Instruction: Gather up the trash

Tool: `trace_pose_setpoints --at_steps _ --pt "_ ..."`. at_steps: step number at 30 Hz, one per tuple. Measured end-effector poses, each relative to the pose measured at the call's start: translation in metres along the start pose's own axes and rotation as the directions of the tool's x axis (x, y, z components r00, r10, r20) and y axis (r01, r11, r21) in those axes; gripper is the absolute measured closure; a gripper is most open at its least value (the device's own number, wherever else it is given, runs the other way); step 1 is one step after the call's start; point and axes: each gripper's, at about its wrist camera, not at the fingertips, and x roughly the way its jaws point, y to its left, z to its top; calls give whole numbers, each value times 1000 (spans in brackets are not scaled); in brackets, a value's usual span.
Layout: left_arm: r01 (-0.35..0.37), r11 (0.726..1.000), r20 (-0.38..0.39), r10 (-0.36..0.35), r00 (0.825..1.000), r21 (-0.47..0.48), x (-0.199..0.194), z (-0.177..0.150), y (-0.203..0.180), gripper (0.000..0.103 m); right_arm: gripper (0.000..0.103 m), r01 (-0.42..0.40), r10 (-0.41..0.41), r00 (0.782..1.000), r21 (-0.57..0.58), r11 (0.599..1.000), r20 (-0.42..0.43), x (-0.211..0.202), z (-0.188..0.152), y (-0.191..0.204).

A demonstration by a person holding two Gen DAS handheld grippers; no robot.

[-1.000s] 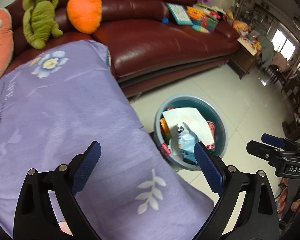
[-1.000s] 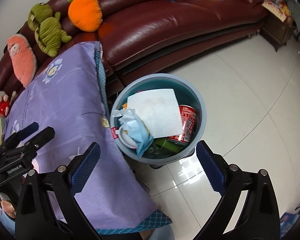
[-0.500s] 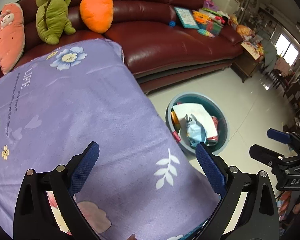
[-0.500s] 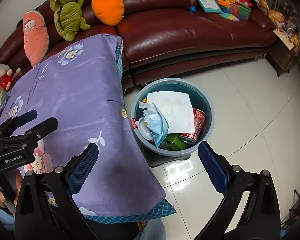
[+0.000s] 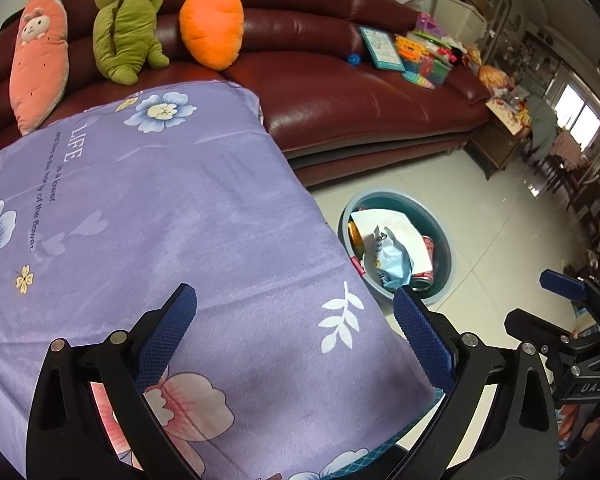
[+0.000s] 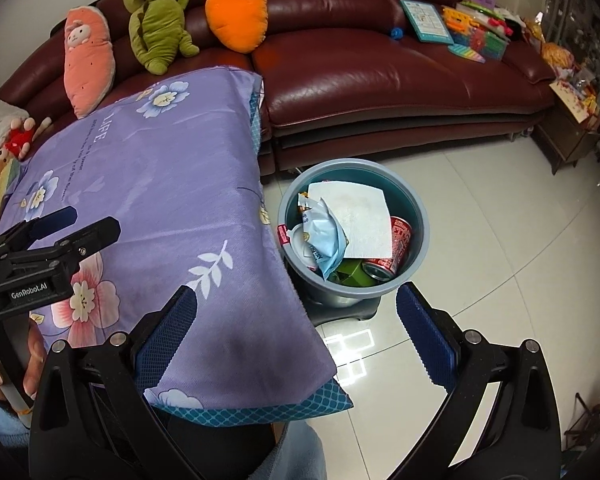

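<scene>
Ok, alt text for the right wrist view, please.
A blue bin on a tiled floor holds trash: a white paper sheet, a blue wrapper and a red can. The right gripper hangs open and empty above the edge of a purple flowered cloth, a dark red sofa behind.

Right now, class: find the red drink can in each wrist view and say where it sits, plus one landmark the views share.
Left wrist view: the red drink can peeks out at the bin's right inner wall, right of centre.
Right wrist view: the can lies at the bin's right side, beside the white paper.
Shared landmark: the orange carrot plush on the sofa.
</scene>
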Motion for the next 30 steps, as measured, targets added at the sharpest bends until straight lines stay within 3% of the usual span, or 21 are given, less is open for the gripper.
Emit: trace_pose_setpoints --at_steps 16,30 --pt "-23 998 -14 23 1000 55 5 -14 -17 4 7 17 -16 1000 68 998 -11 5 -22 -17" --pt "-51 994 -40 55 998 100 28 -22 -31 4 7 -12 17 999 159 987 -34 32 -29 -37"
